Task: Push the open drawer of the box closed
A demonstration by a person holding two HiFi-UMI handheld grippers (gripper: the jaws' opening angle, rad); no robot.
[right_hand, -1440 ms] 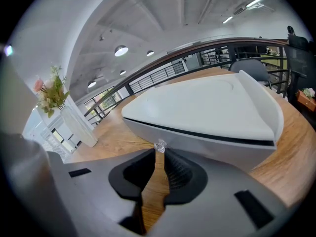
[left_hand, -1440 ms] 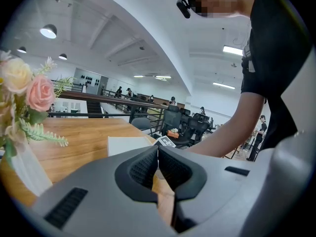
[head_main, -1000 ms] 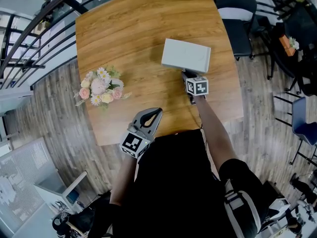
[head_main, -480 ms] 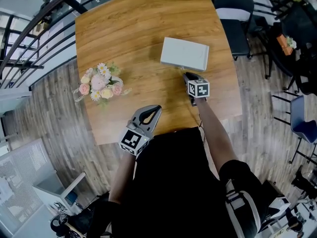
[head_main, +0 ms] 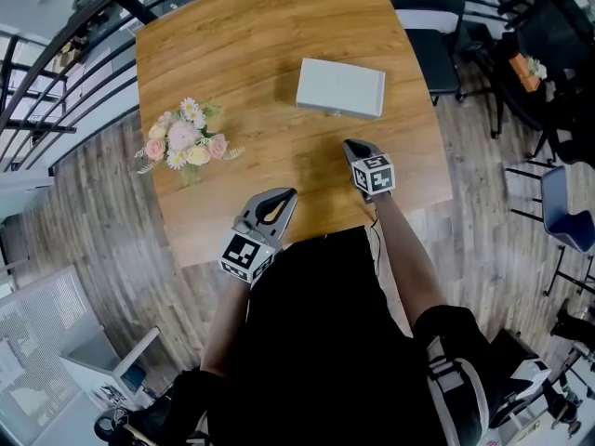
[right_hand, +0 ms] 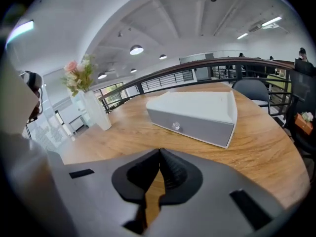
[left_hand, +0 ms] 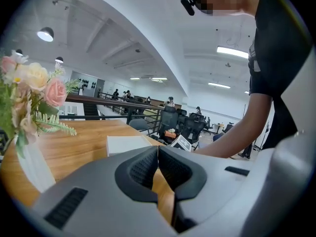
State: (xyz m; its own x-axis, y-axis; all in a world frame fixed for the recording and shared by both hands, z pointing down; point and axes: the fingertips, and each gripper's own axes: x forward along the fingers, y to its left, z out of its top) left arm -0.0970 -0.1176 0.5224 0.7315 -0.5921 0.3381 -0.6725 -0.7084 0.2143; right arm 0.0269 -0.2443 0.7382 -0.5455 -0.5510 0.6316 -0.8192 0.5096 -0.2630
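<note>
A pale grey box [head_main: 340,88] lies on the wooden table [head_main: 251,54]. In the right gripper view the box [right_hand: 197,113] shows its drawer front flush with the case, a small clear knob [right_hand: 176,126] in the middle. My right gripper [head_main: 354,147] is shut and empty, a short way in front of the drawer and apart from it; its tips [right_hand: 159,152] point at the box. My left gripper [head_main: 283,198] is shut and empty near the table's front edge, and the box [left_hand: 127,144] appears beyond its tips [left_hand: 157,148].
A white vase of pink and cream flowers [head_main: 181,147] stands on the left part of the table. A dark chair [head_main: 429,17] sits past the table's right side. Metal railings [head_main: 56,72] run along the left.
My right gripper has drawn back from the box front toward the table's near edge. The left gripper has barely moved.
</note>
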